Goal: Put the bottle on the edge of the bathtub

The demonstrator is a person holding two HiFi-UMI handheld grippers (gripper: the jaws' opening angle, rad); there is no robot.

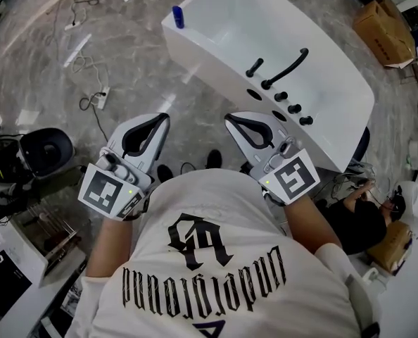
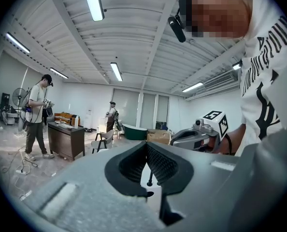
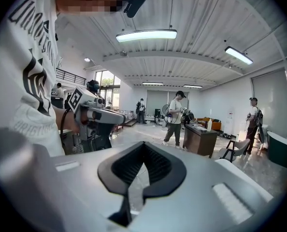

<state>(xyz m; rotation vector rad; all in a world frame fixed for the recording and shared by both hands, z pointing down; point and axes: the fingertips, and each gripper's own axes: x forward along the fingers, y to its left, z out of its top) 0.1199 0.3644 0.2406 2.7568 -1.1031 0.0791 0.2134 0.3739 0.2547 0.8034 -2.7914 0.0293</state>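
A blue bottle [image 1: 177,16] stands upright on the rim of the white bathtub [image 1: 195,44], at its far left corner. Both grippers are held close in front of my chest, well short of the tub and pointing toward it. My left gripper [image 1: 165,118] has its jaws together with nothing between them, and its own view shows the tips [image 2: 147,146] meeting. My right gripper [image 1: 230,118] is likewise shut and empty [image 3: 143,145]. Each gripper also shows from the side in the other's view: the right gripper [image 2: 201,132] and the left gripper [image 3: 97,115].
A black faucet [image 1: 286,69] and several black knobs sit on the tub's near rim. Cables and a power strip [image 1: 100,98] lie on the marble floor. A cardboard box [image 1: 385,23] sits far right, a black seat [image 1: 47,150] at left. A person [image 1: 360,220] crouches at right.
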